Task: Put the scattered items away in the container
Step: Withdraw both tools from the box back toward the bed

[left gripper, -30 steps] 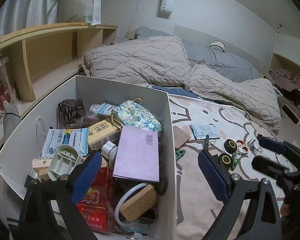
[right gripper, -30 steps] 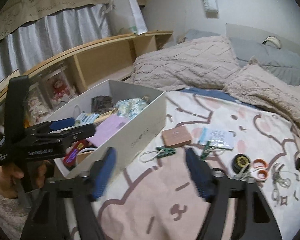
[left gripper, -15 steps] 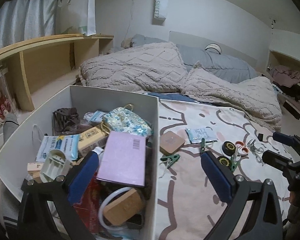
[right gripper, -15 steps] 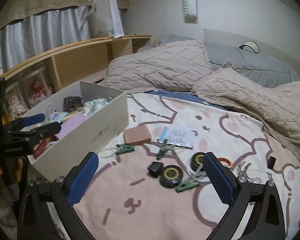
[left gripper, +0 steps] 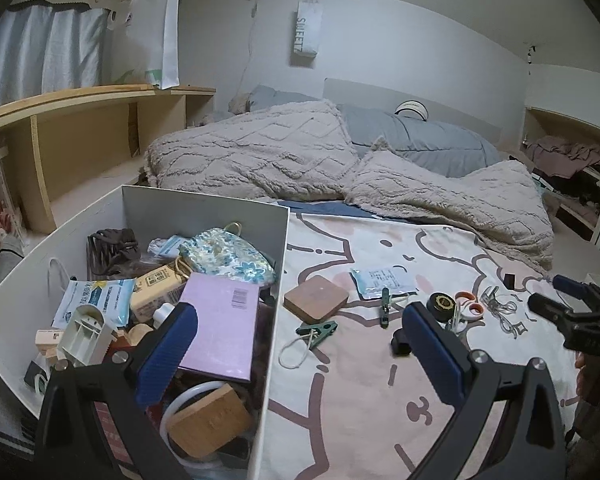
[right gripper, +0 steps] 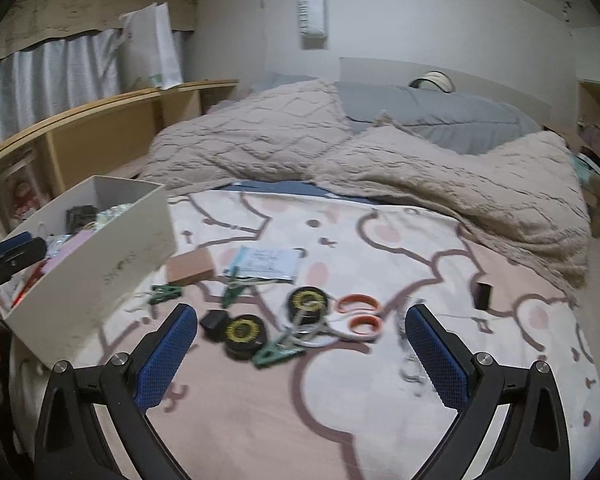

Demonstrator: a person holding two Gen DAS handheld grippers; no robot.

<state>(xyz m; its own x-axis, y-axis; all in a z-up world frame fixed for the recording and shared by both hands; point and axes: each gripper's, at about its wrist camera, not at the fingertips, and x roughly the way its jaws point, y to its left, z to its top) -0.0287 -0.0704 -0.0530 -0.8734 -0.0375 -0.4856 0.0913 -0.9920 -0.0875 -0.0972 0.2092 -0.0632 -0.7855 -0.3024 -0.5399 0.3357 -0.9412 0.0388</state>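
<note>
A white box (left gripper: 204,216) (right gripper: 112,240) full of items stands at the left of the bed. Scattered on the pink sheet lie a brown square block (left gripper: 315,302) (right gripper: 190,265), a blue-white packet (left gripper: 382,282) (right gripper: 266,263), green clips (left gripper: 318,330) (right gripper: 278,354), two black tape rolls (right gripper: 245,331), a small black cube (right gripper: 214,319) and orange-handled scissors (right gripper: 358,314). My left gripper (left gripper: 300,354) is open and empty over the box's right wall. My right gripper (right gripper: 300,350) is open and empty, low over the tape rolls and scissors.
Beige blankets (left gripper: 260,160) and a grey duvet (left gripper: 420,140) are heaped at the back of the bed. A wooden shelf (left gripper: 80,120) runs along the left. A small black item (right gripper: 482,295) and metal clips (left gripper: 500,308) lie at the right.
My right gripper has swung right, away from the box, and dropped toward the tape rolls and scissors. My left gripper has drawn back and risen a little over the box.
</note>
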